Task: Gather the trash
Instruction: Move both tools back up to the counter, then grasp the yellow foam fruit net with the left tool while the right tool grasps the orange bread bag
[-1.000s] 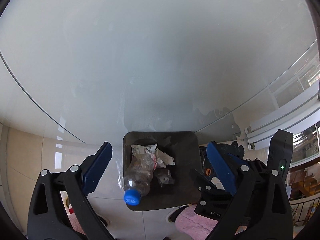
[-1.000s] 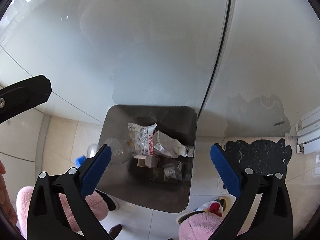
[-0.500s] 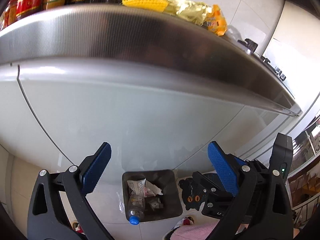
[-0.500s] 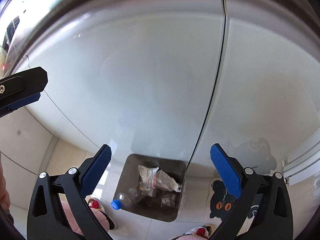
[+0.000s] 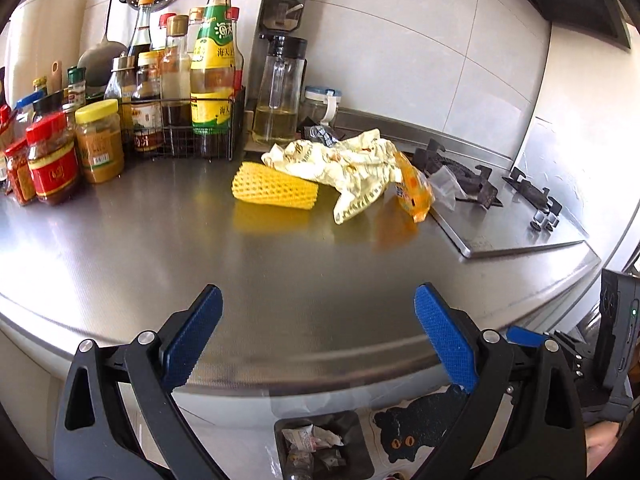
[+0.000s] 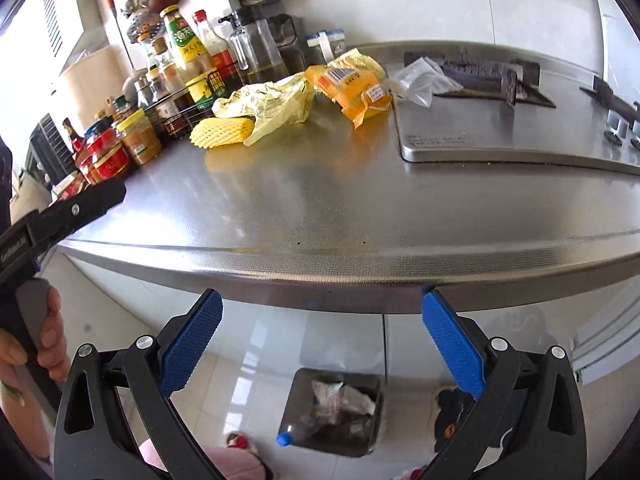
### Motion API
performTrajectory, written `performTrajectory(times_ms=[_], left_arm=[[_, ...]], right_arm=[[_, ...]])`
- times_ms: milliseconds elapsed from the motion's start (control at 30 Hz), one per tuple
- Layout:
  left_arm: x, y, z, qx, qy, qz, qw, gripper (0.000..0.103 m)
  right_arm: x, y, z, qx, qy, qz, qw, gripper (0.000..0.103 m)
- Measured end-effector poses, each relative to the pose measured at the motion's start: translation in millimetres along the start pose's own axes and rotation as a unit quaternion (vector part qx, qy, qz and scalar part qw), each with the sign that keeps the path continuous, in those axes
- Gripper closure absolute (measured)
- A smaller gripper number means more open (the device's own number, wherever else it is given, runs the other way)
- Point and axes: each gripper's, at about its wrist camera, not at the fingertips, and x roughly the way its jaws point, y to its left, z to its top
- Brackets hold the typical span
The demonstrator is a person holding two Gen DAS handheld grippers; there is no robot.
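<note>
The trash lies at the back of the steel worktop (image 5: 280,272), in a loose cluster. A yellow foam net sleeve (image 5: 274,187) lies on its side nearest the front. A crumpled pale-yellow printed wrapper (image 5: 352,168) touches its right end and spreads behind it. An orange snack packet (image 5: 414,192) lies against the wrapper's right edge, tilted, beside the hob (image 5: 508,216). A clear plastic bag (image 6: 420,80) sits at the hob's near-left corner, just right of the packet.

Your left claw (image 5: 316,332) is spread wide with nothing between its blue pads (image 5: 192,336); it hangs over the worktop's front edge, and the trash lies ahead of it, well apart, roughly centred between its fingers. Your right claw (image 6: 320,340) is likewise spread wide and empty, held just below and in front of the worktop's edge; from it the trash lies ahead and slightly left.

The worktop is brushed steel, reflective, with a rounded front lip. Sauce bottles (image 5: 212,68) and red- and yellow-lidded jars (image 5: 52,156) crowd the back left, some in a wire rack (image 5: 184,128). An oil dispenser (image 5: 280,92) stands behind the wrapper against the white tiled wall (image 5: 420,60).

On the tiled floor below stands a dark square bin (image 6: 336,416), already holding crumpled wrappers and a clear bottle with a blue cap (image 6: 283,439) poking over its rim. A black cat-shaped mat (image 5: 412,432) lies beside the bin.
</note>
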Motion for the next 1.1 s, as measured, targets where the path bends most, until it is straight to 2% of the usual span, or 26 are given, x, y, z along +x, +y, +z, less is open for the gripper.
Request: performTrajectory(times_ms=[67,167,267,367,567,667,867,933,1000,1100], left_arm=[[3.9,2.9,16.1,0.001,-0.002,0.003,1.0000,0.012],[10.3,5.9,37.0,0.002,-0.003,0.009,1.0000,0.012],[14.7,5.4,51.0,0.010,-0.005,0.016,0.9998,0.012],[18.3,6.1,64.7,0.014,-0.011,0.025,0.9995,0.012],[34.6,13.4,85.5,0.007,-0.006,0.037,0.9993,0.012],[48.0,21.5,91.9,0.002,0.004,0.050,0.9987,0.012],[75.1,41.0,104.2,-0.019,0.025,0.063,0.9976,0.014],[84.5,49.0,108.3,-0.028,0.034,0.068,0.9967,0.022],[94.6,56.1,110.9,-0.032,0.047,0.067,0.9961,0.035],[108.0,62.2,111.4,-0.029,0.064,0.063,0.9955,0.040]], right_arm=[[-1.8,-0.6,1.9,0.006,0.014,0.030,0.999,0.002],[-10.2,4.0,5.9,-0.010,0.003,0.018,1.000,0.004],[-21.9,2.8,17.7,-0.005,-0.001,0.029,1.000,0.004],[-34.1,10.3,38.6,-0.042,-0.044,-0.009,0.998,0.004],[-22.1,11.8,89.5,-0.073,-0.084,-0.047,0.993,0.004],[-8.0,14.4,107.0,-0.087,-0.088,-0.059,0.991,0.005],[22.4,10.9,134.9,-0.081,-0.080,-0.065,0.991,0.018],[34.3,6.3,144.4,-0.071,-0.069,-0.062,0.993,0.025],[46.4,0.3,151.9,-0.059,-0.056,-0.056,0.995,0.039],[64.1,-6.1,158.2,-0.051,-0.036,-0.058,0.996,0.047]])
